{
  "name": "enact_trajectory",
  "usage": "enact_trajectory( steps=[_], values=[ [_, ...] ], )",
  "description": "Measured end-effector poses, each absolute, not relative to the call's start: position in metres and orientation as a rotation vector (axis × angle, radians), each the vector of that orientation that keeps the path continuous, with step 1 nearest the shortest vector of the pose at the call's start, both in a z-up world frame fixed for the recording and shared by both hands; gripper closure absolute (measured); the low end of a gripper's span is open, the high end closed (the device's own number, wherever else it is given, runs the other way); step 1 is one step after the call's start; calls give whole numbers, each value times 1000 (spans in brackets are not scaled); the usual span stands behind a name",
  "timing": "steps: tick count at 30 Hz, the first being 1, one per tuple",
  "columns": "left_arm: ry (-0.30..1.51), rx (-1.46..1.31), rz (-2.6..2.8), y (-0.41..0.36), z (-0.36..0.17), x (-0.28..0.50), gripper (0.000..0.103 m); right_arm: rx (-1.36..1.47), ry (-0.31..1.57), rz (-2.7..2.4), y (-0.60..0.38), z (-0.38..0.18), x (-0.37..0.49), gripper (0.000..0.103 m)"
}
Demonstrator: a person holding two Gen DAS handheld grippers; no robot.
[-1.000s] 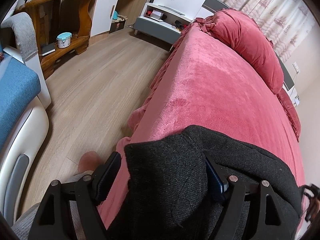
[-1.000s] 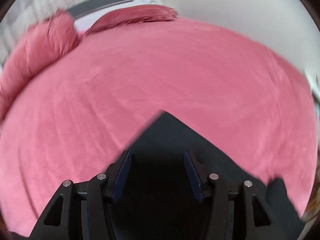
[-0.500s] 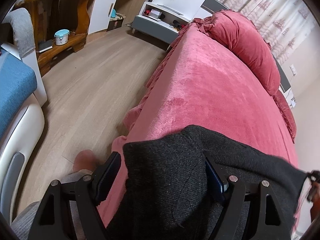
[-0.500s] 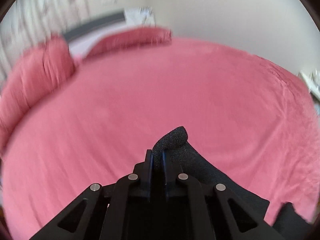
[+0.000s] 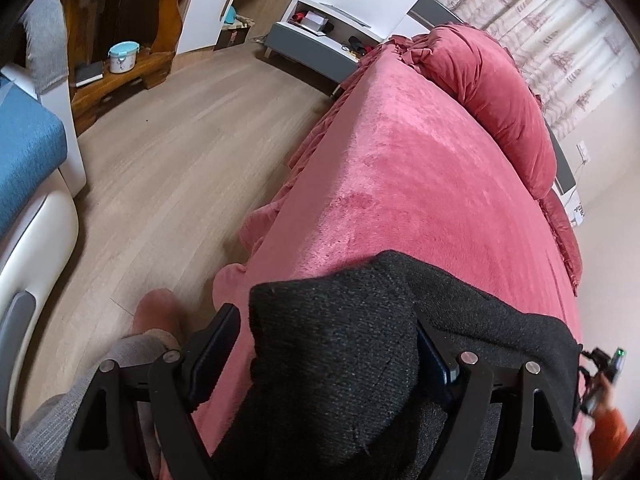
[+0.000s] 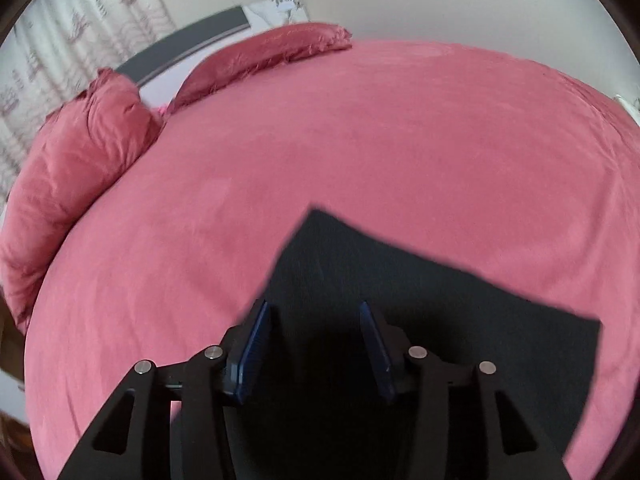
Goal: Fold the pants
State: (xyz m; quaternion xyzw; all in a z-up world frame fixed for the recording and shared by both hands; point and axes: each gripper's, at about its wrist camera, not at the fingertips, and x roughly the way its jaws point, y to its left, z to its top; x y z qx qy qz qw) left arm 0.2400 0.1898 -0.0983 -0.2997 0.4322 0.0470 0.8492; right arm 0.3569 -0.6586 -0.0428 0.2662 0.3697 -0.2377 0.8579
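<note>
The black knit pants (image 5: pixel 344 344) lie on the pink bed cover (image 5: pixel 420 184) near its foot edge. In the left wrist view a bunched fold of them fills the gap between my left gripper's (image 5: pixel 324 344) wide-open fingers and hides the right pad. In the right wrist view the pants (image 6: pixel 420 292) lie flat with a corner pointing away. My right gripper (image 6: pixel 316 340) is open just above them, holding nothing.
Red pillows (image 6: pixel 76 160) and a second pillow (image 6: pixel 264 56) lie at the bed's head. Wooden floor (image 5: pixel 160 168) runs along the bed's left side, with a wooden shelf (image 5: pixel 132 40), a white low cabinet (image 5: pixel 316 36) and a blue-cushioned seat (image 5: pixel 24 148).
My right gripper was shut on a pinch of the pants half a second ago; now it is open and the cloth lies flat. The left gripper has shifted only slightly.
</note>
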Motion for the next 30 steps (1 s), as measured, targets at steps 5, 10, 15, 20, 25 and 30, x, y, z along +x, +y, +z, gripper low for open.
enact_trajectory(
  steps=[5, 10, 15, 20, 25, 30],
  values=[
    [927, -637, 108, 191, -98, 241, 15, 548, 827, -247, -602, -22, 298, 55],
    [960, -688, 84, 197, -96, 241, 16, 441, 890, -8, -507, -10, 257, 55],
    [943, -710, 30, 209, -76, 234, 20, 185, 1076, 111, -418, -11, 265, 55],
    [979, -733, 4, 213, -81, 237, 18, 442, 1111, -61, -447, -13, 284, 55],
    [981, -768, 31, 203, -98, 244, 10, 616, 1056, -250, -522, -27, 273, 54],
    [959, -774, 71, 190, -95, 255, 8, 679, 911, -432, -591, -16, 293, 38]
  ],
)
